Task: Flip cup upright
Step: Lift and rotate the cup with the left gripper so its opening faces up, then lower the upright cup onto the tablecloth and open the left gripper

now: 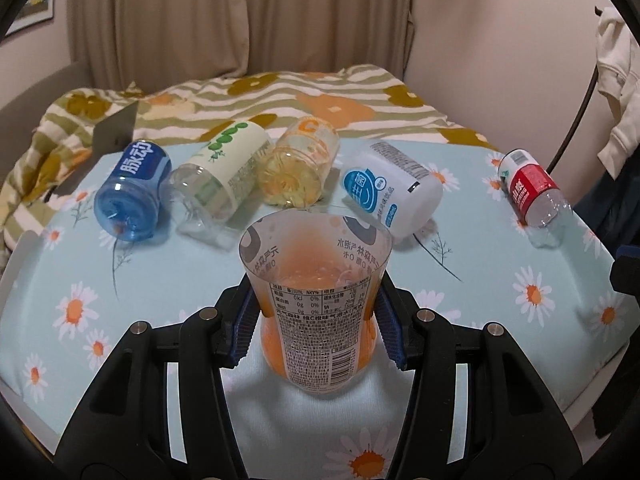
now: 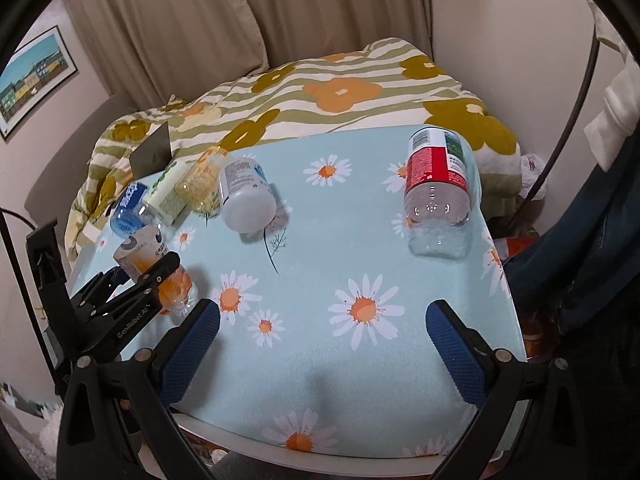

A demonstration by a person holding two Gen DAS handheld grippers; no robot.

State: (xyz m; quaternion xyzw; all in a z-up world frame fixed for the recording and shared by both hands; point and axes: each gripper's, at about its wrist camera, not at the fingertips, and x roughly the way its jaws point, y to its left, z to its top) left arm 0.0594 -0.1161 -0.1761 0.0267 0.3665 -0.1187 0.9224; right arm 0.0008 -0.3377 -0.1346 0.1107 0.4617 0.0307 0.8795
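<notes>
My left gripper (image 1: 318,316) is shut on an orange-labelled cup (image 1: 318,312) cut from a bottle. The cup stands upright with its open rim up and its base on the daisy tablecloth (image 1: 520,320). The same cup (image 2: 154,266) and left gripper show at the left of the right wrist view. My right gripper (image 2: 322,340) is open and empty above the table's near edge. Several other cut-bottle cups lie on their sides: blue (image 1: 130,196), green-and-white (image 1: 222,188), yellow (image 1: 300,168), white-and-blue (image 1: 394,188) and red (image 1: 534,190).
A striped floral blanket (image 1: 280,96) lies behind the table, with curtains beyond. A grey card (image 1: 114,130) stands at the back left. Clothes hang at the right (image 1: 616,92). The table's front edge (image 2: 320,456) is near the right gripper.
</notes>
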